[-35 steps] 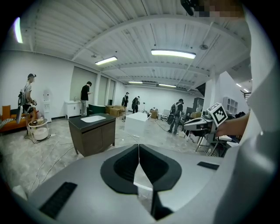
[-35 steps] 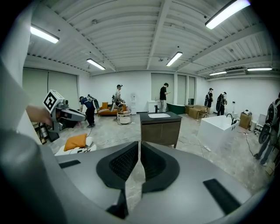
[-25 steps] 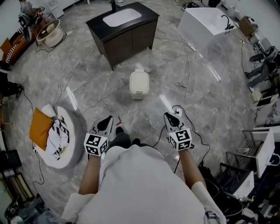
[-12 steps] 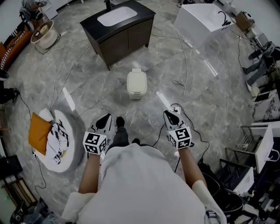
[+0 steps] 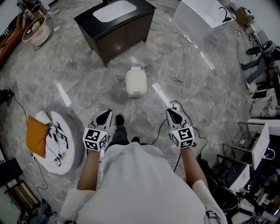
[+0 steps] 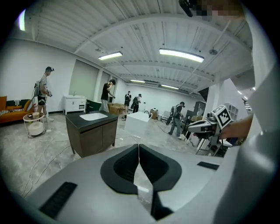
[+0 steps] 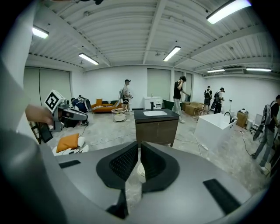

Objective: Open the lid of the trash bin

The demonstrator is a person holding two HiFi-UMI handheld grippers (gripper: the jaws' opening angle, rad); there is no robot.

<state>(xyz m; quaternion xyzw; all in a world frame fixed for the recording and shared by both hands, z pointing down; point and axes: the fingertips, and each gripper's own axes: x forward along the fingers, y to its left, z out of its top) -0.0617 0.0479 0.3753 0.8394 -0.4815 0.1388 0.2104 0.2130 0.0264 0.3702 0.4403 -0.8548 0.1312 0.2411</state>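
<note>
We stand on a glossy grey marble floor [image 5: 205,87] strewn with thin cables, so whatever we reach for sits low and the grippers must come down to it. At the upper middle of the head view is a dark wooden vanity cabinet with a white inset basin [image 5: 127,33]. A white rectangular tub [image 5: 197,13] is at the upper right, and a round white floor cushion carrying an orange pillow [image 5: 72,148] is at the left. None of these bear on the job.

The small cream plastic trash bin [image 5: 136,82] stands alone at the centre of that view, between us and the cabinet and well apart from both tools. Its lid lies flat and closed, the hinge side apparently toward the cabinet.

The left gripper [image 5: 105,113] and right gripper [image 5: 171,112] are held low at the lower centre, angled toward the bin. Both are clenched, jaws pressed together on nothing. We judge this an approach posture: closed tips would suit nudging or hooking the lid's front edge once we are close enough.
</note>
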